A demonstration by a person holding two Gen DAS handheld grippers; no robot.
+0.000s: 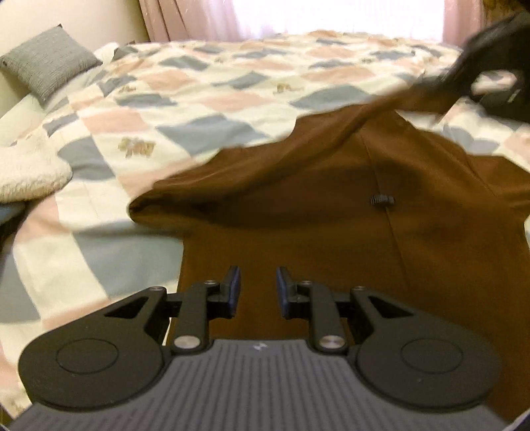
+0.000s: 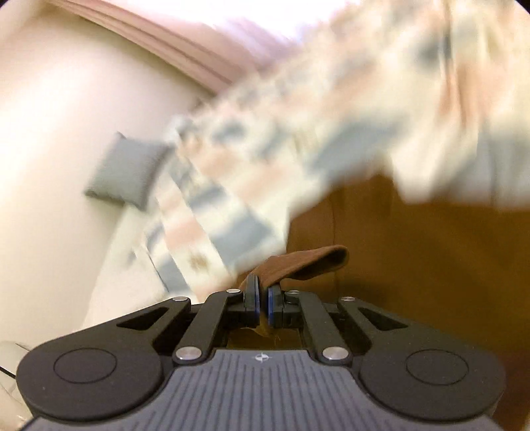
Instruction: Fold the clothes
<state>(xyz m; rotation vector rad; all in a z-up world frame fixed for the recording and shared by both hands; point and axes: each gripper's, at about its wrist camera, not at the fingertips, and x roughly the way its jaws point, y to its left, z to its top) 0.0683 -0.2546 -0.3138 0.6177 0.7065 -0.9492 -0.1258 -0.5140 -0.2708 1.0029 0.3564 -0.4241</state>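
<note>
A brown garment (image 1: 331, 205) lies spread on the patchwork quilt (image 1: 185, 99), with one part lifted toward the upper right. My left gripper (image 1: 258, 291) hovers open just above the garment's near edge, nothing between its fingers. The right gripper (image 1: 490, 76) appears there as a dark blurred shape at the upper right, pulling that lifted brown part up. In the right wrist view my right gripper (image 2: 262, 300) is shut on a fold of the brown garment (image 2: 308, 262), which sticks out past the fingertips. More brown cloth (image 2: 430, 265) fills the right side. That view is motion-blurred.
A grey cushion (image 1: 46, 63) leans against the wall at the bed's far left, also seen as the cushion (image 2: 127, 170) in the right wrist view. A white fleecy blanket (image 1: 26, 175) lies at the left edge. Pink curtains (image 1: 185, 16) hang behind the bed.
</note>
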